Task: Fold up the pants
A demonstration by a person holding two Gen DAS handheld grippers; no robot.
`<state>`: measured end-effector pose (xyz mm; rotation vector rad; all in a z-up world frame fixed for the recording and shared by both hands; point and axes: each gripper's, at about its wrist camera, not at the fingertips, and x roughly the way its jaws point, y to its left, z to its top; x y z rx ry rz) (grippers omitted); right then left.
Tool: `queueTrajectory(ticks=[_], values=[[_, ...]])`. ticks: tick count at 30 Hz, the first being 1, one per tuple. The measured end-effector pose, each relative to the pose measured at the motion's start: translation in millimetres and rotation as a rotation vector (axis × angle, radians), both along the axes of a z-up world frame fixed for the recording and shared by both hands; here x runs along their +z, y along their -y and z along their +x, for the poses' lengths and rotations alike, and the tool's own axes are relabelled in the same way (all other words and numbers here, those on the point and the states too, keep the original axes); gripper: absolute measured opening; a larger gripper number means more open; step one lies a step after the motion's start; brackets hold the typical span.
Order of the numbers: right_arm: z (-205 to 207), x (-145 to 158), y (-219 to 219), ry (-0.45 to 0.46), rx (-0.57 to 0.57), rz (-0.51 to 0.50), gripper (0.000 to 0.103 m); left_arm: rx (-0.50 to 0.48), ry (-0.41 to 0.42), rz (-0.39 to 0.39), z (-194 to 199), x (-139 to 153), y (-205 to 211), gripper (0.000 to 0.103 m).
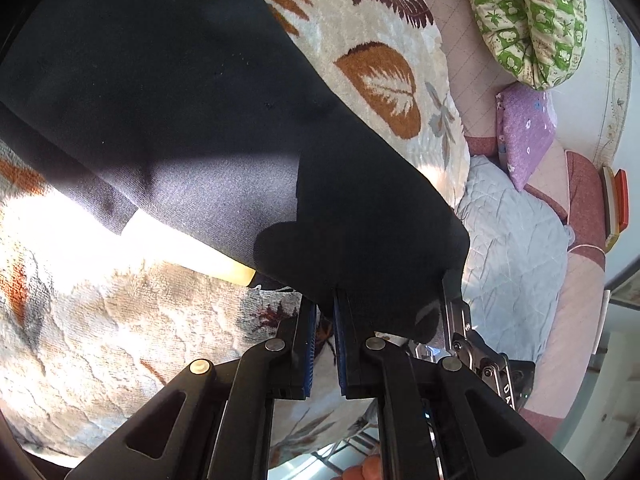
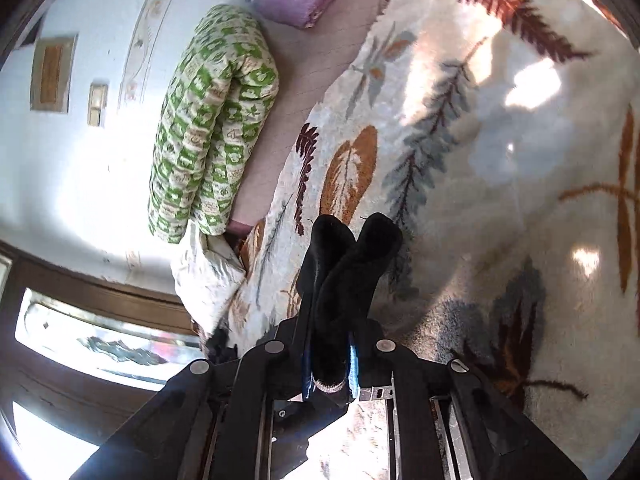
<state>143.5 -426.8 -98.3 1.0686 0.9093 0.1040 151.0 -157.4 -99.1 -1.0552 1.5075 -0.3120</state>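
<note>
The black pants [image 1: 168, 92] hang over a leaf-patterned blanket [image 1: 380, 76] on the bed. The left gripper [image 1: 325, 320] has a narrow gap; whether it pinches the pants' edge is unclear. The right gripper [image 2: 329, 344] clamps a bunched fold of pants [image 2: 348, 272], the rest hidden.

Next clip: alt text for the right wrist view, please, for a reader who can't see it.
The right gripper is shut on a bunched fold of black pants that sticks up between its fingers, above a cream leaf-print blanket. To the left, a rolled green patterned quilt lies by a white wall.
</note>
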Motion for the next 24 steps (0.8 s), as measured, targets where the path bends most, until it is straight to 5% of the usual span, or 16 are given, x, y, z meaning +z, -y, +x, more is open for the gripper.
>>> queueTrajectory(ticks=[13,24], values=[[53.1,50.1,-81.9,0.026,0.268,-0.247,0.013,0.126,0.003,-0.075,2.3,1.5,-69.6,0.007],[86.4,17.9,-165.8,-0.042,0.424,-0.238,0.014,0.196,-0.035,-0.033,-4.6,-19.4,-146.5,0.007]])
